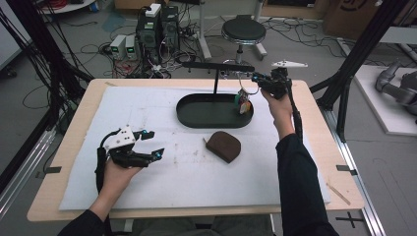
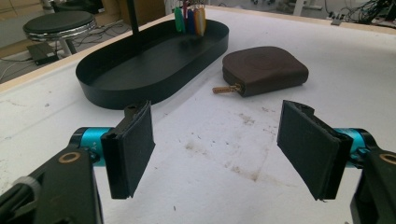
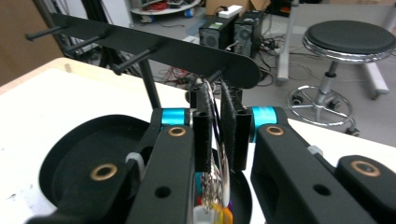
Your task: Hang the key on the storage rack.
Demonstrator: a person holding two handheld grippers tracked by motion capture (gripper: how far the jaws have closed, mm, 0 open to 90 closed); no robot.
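Near the front left corner of the white table mat [image 1: 147,189], the left gripper [image 1: 156,142] rests idle in the person's hand, its jaws spread wide with nothing between them and bare, stained mat showing in the gap in the left gripper view. Toward the middle of the mat lies a brown zipped pouch [image 1: 223,146], shut and untouched, its zip pull pointing at the black oval tray [image 1: 196,123] that sits just behind it toward the far edge. A post rises from the tray and carries a black peg rack [image 1: 216,66] across its top. At the rack's right end, the right gripper [image 1: 255,78] holds up a key bunch [image 1: 243,101] on a wire ring (coloured tags dangling over the tray's right end). In the right gripper view its jaws stand narrow with the ring [image 3: 215,140] running up between them to the last peg. Whether the pads actually pinch the wire cannot be told. By the look of it, the hanging is at its final step. The ring appears to reach the peg, and what seems left is letting go and drawing the gripper clear without dragging the bunch off. Beyond the far edge, a round stool [image 1: 243,30] stands on the cabled floor.
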